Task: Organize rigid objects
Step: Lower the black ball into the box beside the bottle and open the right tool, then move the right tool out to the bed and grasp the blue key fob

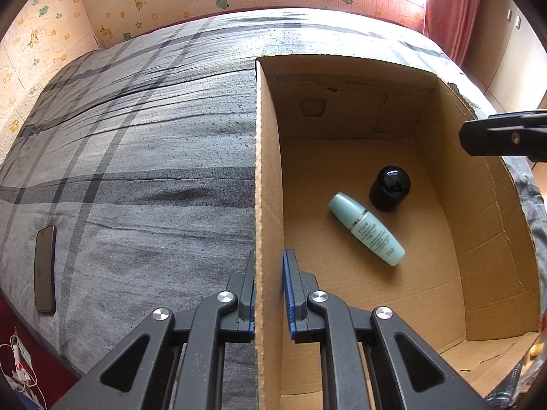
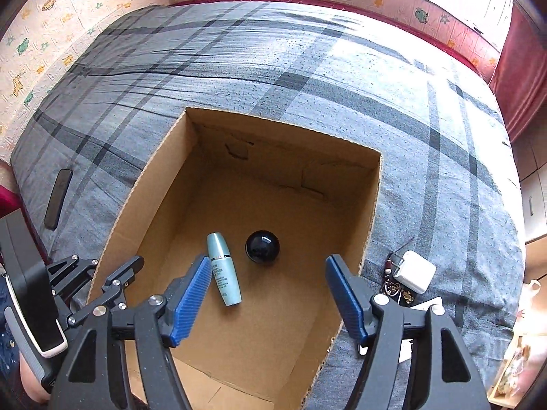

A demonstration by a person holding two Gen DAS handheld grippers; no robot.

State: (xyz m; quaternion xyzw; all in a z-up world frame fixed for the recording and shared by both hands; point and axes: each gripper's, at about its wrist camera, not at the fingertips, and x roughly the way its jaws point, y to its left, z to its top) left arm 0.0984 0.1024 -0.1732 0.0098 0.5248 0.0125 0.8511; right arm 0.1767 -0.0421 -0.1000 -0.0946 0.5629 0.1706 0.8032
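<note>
A: Container check. Open brown corrugated cardboard box [image 2: 371,201] resting on bed with grey plaid cover [image 2: 427,109]. Contents?

B: Two items on box floor. Pale teal cylindrical plastic bottle with silver collar [image 2: 223,273] lying on its side. Glossy black dome-topped jar [image 2: 262,247] standing upright just beside bottle's cap end; touching or apart, cannot tell. Rest of box floor bare cardboard.

A: Items outside box?

B: Dark flat rectangular phone [image 1: 45,268] lying on bed cover, well apart from box, on left. White square plug-in charger [image 2: 414,275] on bed cover just beside box's right wall, next to small dark trinkets, too small to identify.

A: Left hand-held gripper [image 1: 270,290] status?

B: Clamped on box's left wall. Blue ribbed pads [image 1: 289,294] pressed on either face of cardboard edge, one outside, one inside. Pointing steeply down.

A: Right hand-held gripper [image 2: 268,294] status?

B: Jaws spread wide, nothing between pads. Positioned above box opening, pointing steeply down toward box floor; bottle and jar visible below, between and beyond fingers. Clear of both items. One black finger tip also visible at right edge of left wrist view, over box's right wall.
</note>
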